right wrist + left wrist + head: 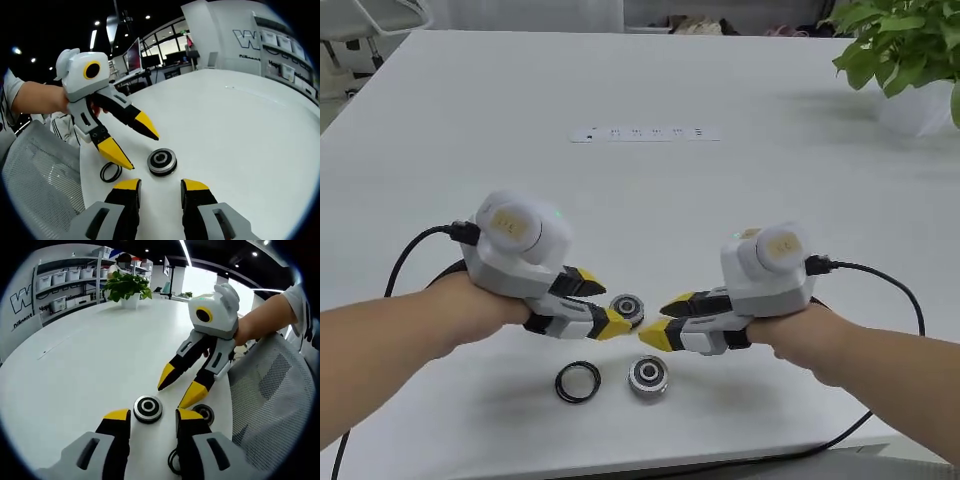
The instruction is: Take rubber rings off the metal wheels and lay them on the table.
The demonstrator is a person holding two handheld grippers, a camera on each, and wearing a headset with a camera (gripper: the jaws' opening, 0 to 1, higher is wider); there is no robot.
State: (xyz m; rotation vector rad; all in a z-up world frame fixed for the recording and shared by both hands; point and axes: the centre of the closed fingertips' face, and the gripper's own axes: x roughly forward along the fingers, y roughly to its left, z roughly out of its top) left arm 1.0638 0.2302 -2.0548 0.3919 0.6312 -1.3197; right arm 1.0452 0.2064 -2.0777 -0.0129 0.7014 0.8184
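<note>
I hold both tools low over the table (650, 80) with their tips facing each other, since I judge one must steady a wheel while the other peels its band. My left gripper (610, 304) has its jaws apart and holds nothing; my right gripper (652, 322) is likewise spread and empty.

The far wheel (628, 309) lies flat on the table between the two pairs of tips. In the left gripper view it sits just ahead of my jaws, centred on the gap and untouched; the right gripper view shows it the same way from the other side. The dark band at its rim looks to me like a ring to be taken off.

The near wheel (648, 375) lies closer to me, apart from both tools, and from above its rim looks like bare metal. A rubber ring (578, 381) lies flat just beside it on the left, so I take that one as done.

Next I would clamp the far wheel with one tool and hook its band with the other; on this smooth top it may skid away.
</note>
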